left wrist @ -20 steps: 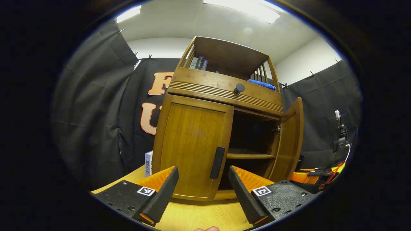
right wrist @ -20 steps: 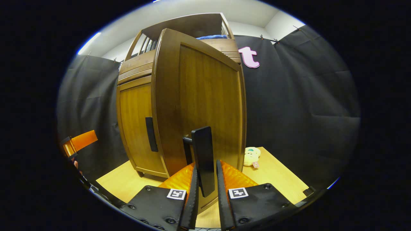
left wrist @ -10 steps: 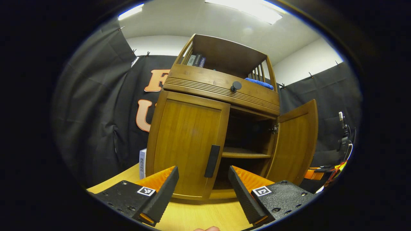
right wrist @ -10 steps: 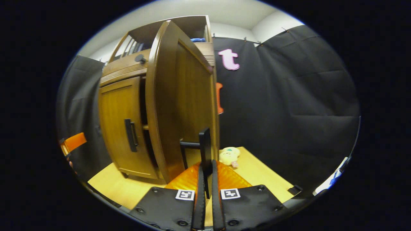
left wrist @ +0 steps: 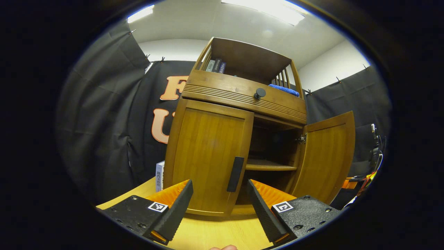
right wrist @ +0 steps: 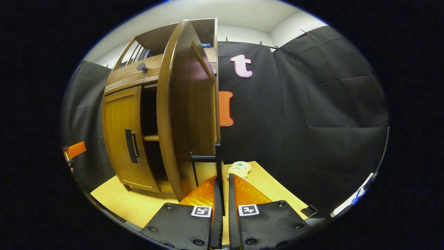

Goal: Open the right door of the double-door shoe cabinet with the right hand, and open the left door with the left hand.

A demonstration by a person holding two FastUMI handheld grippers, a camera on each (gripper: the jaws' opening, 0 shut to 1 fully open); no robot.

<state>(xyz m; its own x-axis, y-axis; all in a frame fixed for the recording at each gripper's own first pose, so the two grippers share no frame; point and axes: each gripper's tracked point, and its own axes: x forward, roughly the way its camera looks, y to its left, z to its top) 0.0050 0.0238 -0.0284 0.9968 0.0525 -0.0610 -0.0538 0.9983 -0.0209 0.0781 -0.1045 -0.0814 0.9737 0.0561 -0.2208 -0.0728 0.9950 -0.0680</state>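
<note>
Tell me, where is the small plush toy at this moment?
In the right gripper view the plush toy lies on the yellow table, right of the open right door, before the black cloth wall.

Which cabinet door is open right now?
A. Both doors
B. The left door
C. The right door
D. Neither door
C. The right door stands swung wide with the shelf showing behind it, and the right gripper is shut on its handle, while the left door sits flush and closed.
</note>
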